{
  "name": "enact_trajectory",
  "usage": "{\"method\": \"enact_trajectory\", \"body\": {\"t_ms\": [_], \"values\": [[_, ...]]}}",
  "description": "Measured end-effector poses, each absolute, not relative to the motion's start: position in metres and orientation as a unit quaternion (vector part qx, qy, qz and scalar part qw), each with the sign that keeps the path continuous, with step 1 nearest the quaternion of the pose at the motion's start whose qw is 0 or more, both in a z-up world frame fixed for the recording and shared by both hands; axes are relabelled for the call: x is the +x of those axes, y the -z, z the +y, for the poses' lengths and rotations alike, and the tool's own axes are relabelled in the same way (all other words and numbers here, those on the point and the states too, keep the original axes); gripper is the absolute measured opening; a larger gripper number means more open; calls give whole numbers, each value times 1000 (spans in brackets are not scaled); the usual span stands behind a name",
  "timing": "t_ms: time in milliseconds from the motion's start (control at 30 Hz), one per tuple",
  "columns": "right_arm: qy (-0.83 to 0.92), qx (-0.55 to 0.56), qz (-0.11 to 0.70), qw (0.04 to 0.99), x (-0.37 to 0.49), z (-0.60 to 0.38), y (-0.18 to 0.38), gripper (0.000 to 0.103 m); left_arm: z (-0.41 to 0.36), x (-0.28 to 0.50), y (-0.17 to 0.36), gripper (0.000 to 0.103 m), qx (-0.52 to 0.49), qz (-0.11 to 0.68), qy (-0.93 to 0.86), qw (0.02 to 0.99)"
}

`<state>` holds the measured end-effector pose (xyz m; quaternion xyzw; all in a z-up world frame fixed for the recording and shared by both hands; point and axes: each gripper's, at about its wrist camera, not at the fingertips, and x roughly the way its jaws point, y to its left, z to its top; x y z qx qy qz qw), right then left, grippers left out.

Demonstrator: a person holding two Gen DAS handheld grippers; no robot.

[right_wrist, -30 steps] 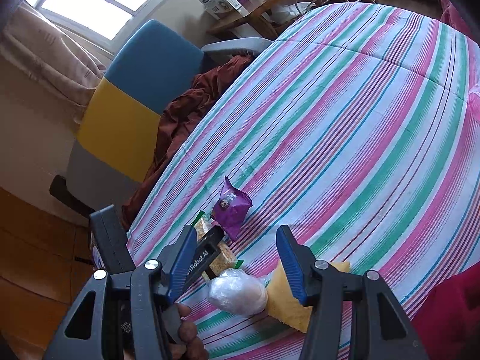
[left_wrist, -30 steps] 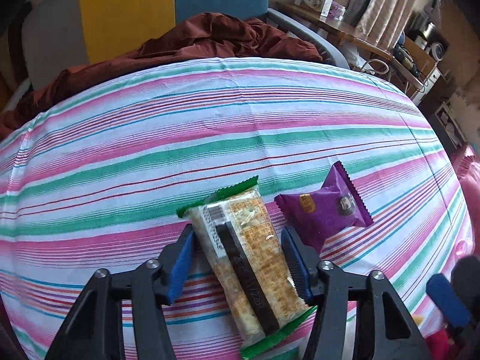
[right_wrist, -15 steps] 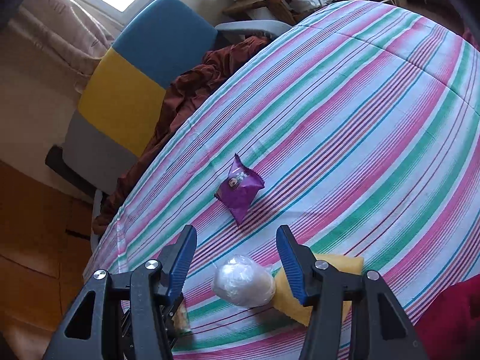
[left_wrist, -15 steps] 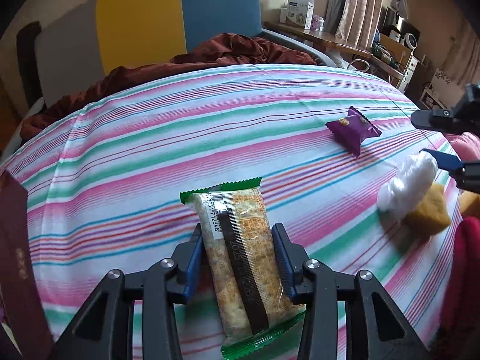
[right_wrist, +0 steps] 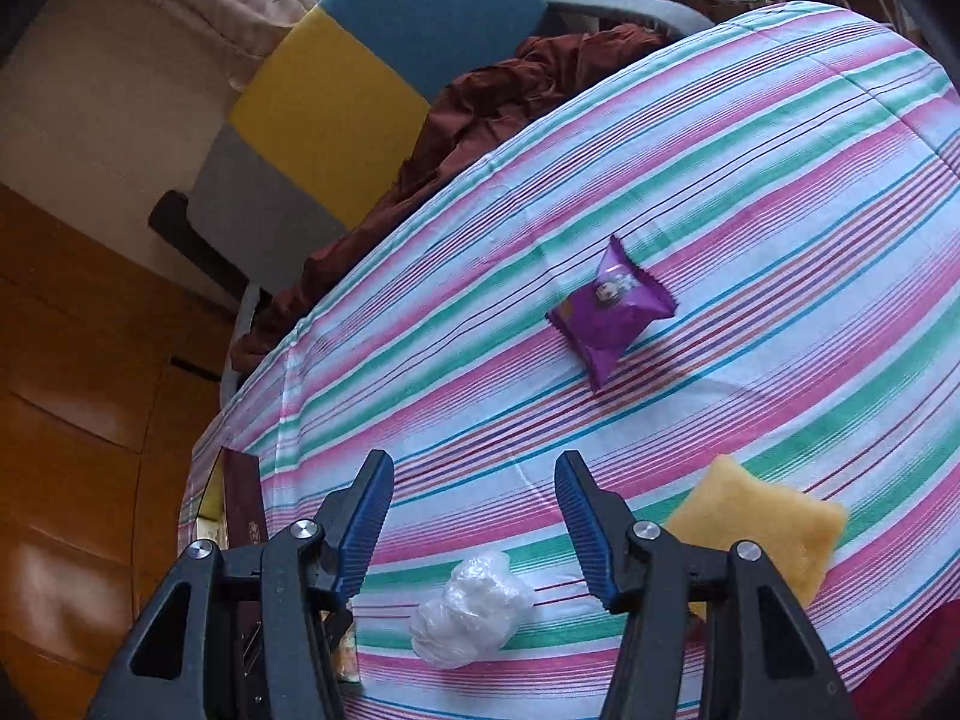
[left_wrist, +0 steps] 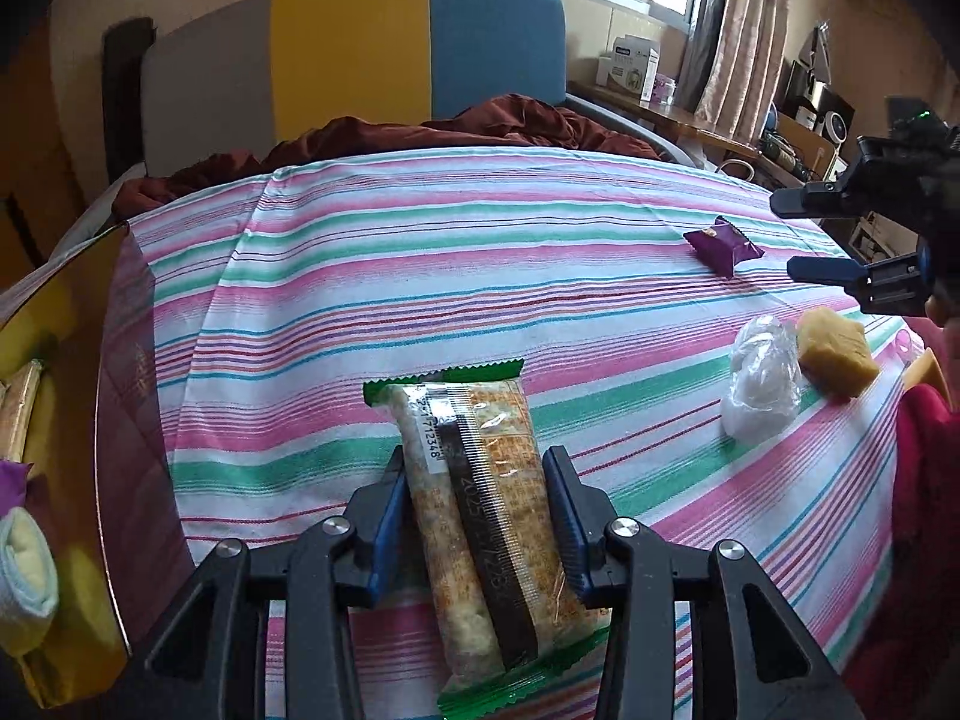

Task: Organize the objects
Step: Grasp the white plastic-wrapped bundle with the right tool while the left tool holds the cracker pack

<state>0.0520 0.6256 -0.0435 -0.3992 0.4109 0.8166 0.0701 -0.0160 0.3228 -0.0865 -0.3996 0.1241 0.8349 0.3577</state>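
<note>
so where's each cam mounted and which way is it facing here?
Left wrist: sits on the left tongs, looks down along them across the striped bedspread toward the colour-block chair; the tongs clamp a cracker packet; the right tongs show at far right.
Right wrist: sits on the right tongs, tilted down over the same bedspread; jaws opening, nothing between them; no hand visible.
Shared: purple snack packet, white plastic-wrapped lump, yellow sponge, chair, box at the left bed edge.
</note>
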Motion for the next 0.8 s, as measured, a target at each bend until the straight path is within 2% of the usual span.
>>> {"method": "enact_trajectory", "body": {"t_ms": [167, 267, 300, 800], "values": [[-806, -490, 331, 36, 24, 591, 58, 58, 319, -16, 88, 44, -393, 113, -835, 367], [-798, -517, 308, 21, 19, 579, 66, 69, 316, -16, 89, 44, -390, 111, -836, 370], [-798, -523, 300, 21, 19, 577, 67, 69, 317, -16, 89, 44, -390, 111, -836, 371], [-780, -564, 270, 28, 18, 567, 76, 70, 319, -16, 90, 46, -382, 115, -839, 370]]}}
